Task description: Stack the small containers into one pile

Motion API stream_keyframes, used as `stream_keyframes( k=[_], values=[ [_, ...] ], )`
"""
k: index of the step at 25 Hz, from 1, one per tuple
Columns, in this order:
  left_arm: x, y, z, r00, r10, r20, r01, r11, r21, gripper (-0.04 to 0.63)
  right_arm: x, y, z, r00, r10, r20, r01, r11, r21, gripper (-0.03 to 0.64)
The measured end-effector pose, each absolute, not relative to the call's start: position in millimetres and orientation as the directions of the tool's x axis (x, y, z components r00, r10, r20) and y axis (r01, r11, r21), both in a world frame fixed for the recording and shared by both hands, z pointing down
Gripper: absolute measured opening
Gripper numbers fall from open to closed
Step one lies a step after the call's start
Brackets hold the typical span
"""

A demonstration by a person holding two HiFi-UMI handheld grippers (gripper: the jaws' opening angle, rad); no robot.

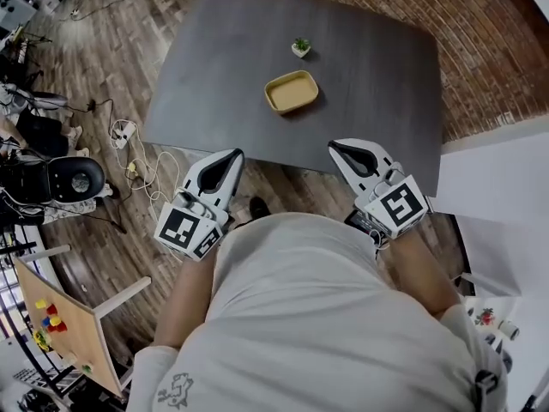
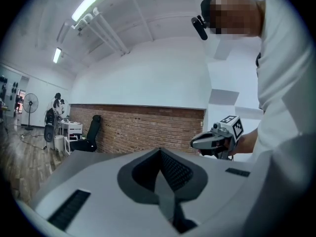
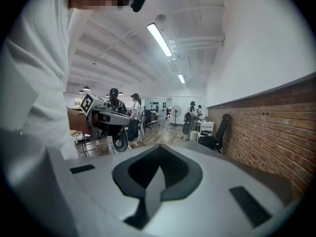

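Note:
A shallow yellow container (image 1: 292,91) sits on the dark grey table (image 1: 214,67), a little past its middle; I cannot tell whether others are nested in it. Both grippers are held close to the person's body, short of the table's near edge and well apart from the container. My left gripper (image 1: 233,154) has its jaws together with nothing between them, and it shows the same way in its own view, left gripper (image 2: 160,154). My right gripper (image 1: 336,147) is likewise shut and empty, right gripper (image 3: 158,168). Each gripper view also catches the other gripper.
A small potted plant (image 1: 301,46) stands behind the container. Cables and a power strip (image 1: 124,131) lie on the wood floor left of the table. A black chair (image 1: 60,178) and a wooden board with coloured pieces (image 1: 51,316) are at the left. A brick wall (image 1: 480,50) runs along the right.

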State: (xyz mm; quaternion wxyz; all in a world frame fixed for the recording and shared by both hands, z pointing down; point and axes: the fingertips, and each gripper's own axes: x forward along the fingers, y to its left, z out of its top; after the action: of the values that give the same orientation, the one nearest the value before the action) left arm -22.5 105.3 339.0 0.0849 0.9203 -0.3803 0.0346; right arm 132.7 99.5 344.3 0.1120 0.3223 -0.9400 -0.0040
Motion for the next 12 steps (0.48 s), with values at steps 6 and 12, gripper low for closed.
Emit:
stream_keyframes(
  k=[6, 12],
  values=[
    [29.8, 135.8, 330.7, 0.706, -0.701, 0.103, -0.708, -0.695, 0.123, 0.011, 178.7, 134.1, 349.6, -0.770, -0.597, 0.226, -0.600, 0.797, 0.065, 0.005],
    [68.9, 166.5, 330.8, 0.709, -0.698, 0.103, -0.705, -0.698, 0.126, 0.011, 214.8, 161.9, 352.7, -0.773, -0.600, 0.207, -0.604, 0.796, 0.053, 0.005]
  ],
)
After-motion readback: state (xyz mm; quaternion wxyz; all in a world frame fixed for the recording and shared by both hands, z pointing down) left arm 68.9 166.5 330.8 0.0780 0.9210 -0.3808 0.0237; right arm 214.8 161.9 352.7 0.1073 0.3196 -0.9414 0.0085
